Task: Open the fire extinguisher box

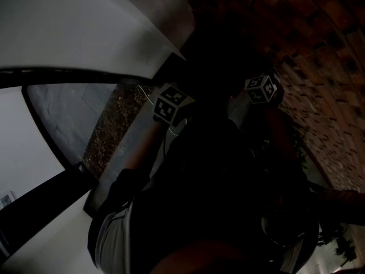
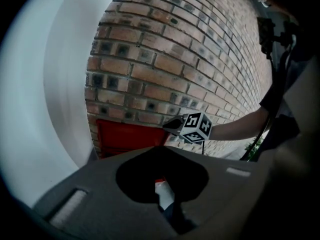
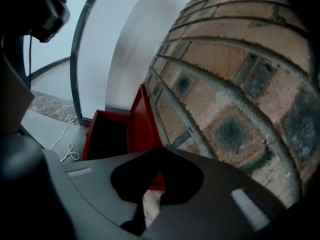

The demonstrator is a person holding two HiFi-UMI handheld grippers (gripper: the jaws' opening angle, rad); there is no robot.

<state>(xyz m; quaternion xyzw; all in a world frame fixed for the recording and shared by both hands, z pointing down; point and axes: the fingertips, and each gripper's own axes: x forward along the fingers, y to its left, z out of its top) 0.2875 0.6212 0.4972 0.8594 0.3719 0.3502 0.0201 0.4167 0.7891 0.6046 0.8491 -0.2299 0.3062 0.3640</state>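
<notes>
The red fire extinguisher box [image 3: 105,136] is low down by the floor [image 3: 45,129], right at the bottom of a brick wall [image 3: 240,99]. A big white wall [image 3: 120,49] stands just beside it. In the right gripper view the box is open. Its red door [image 3: 142,126] is swung out next to the bricks, and the inside of the box is dark. A thin white cable [image 3: 67,146] lies in loops on the floor near the box. The right tongs [image 3: 152,189] are shut tight with nothing between them, and the bottom edge of the door shows just past them. In the left gripper view the box shows as a flat red face under the bricks. The marker cube [image 2: 196,126] on the right tongs hangs near the top right corner of that face, at the end of the person's arm [image 2: 240,124]. The left tongs [image 2: 162,184] look shut too, with only a thin gap and nothing held in it. They point down at the box from farther back. The head view is very dark. It shows the cube of the left tongs [image 1: 171,104] and the cube of the right tongs [image 1: 263,88], set apart from each other.
</notes>
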